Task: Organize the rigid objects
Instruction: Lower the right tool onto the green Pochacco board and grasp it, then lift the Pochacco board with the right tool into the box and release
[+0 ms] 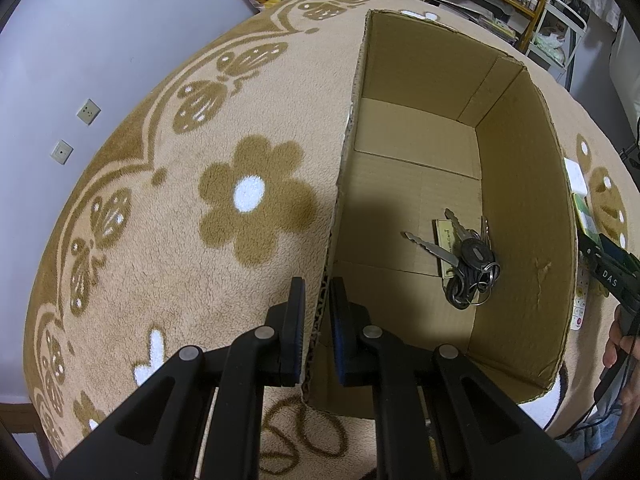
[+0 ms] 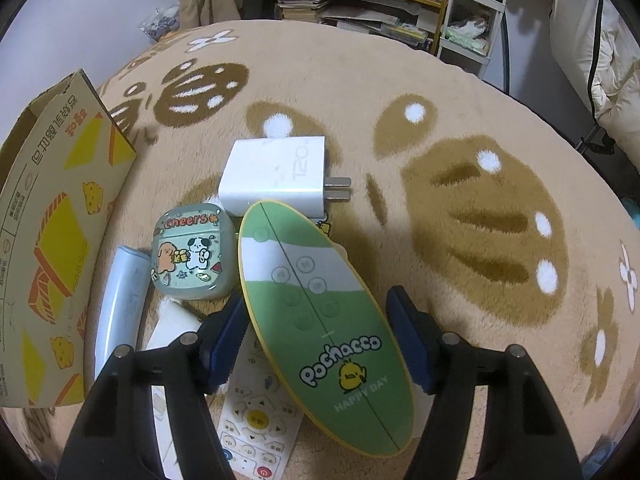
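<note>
Left gripper (image 1: 318,332) is pinched onto the near wall of the cardboard box (image 1: 520,208); a key bunch (image 1: 468,260) lies on the box floor. Right gripper (image 2: 320,340) is wide open, straddling a green Pochacco remote (image 2: 320,320) without gripping it. Charger (image 2: 276,176) and earbud case (image 2: 190,252) sit just beside it on the blanket (image 2: 460,92).

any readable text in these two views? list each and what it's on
"Cheers" on the earbud case.
"pochacco" and "HAPPY DAY" on the green remote.
"120" on the white charger.
"DAS" on the right gripper as seen from the left wrist.
Chinese print on the cardboard box: not legible to me.
White remote button labels and the key tag: too small.
</note>
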Tool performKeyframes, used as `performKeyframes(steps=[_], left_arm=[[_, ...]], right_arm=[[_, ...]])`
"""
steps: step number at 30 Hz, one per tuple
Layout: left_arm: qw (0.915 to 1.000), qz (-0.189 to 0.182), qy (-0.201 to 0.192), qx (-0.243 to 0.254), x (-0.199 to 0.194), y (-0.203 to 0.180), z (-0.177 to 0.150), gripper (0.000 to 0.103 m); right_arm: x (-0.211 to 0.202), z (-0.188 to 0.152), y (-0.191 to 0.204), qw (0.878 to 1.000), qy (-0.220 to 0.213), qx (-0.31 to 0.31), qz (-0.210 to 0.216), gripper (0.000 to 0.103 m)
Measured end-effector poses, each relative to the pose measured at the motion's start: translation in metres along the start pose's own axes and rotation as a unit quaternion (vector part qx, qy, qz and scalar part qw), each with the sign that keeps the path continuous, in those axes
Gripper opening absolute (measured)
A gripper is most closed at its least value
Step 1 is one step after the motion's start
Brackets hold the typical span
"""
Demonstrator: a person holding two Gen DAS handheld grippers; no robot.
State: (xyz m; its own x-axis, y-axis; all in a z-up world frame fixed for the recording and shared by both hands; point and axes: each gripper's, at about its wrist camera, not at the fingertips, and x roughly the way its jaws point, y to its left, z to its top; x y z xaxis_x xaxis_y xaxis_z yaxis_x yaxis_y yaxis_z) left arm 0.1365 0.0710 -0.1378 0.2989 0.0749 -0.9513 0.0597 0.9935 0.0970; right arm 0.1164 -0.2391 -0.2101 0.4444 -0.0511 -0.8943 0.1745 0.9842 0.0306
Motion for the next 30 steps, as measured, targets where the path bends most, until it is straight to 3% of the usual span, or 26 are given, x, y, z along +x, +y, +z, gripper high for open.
performKeyframes(steps=[6, 13, 30], left_arm=[[1.0, 0.001, 0.0, 0.0, 0.0, -0.001, -0.001, 0.012], [1.0, 0.004, 0.0, 0.002, 0.001, -0.002, -0.001, 0.012], [1.0, 0.0, 0.001, -0.002, 0.0, 0.0, -0.001, 0.012]], right_arm=[[-0.003, 0.002, -0.005, 1.0, 0.007, 0.015, 0.013, 0.06], [-0.003, 0.002, -0.006, 0.999, 0.013, 0.028, 0.015, 0.059], [-0.028, 0.015, -0.002, 0.999, -0.023, 0.031, 0.017, 0.059]])
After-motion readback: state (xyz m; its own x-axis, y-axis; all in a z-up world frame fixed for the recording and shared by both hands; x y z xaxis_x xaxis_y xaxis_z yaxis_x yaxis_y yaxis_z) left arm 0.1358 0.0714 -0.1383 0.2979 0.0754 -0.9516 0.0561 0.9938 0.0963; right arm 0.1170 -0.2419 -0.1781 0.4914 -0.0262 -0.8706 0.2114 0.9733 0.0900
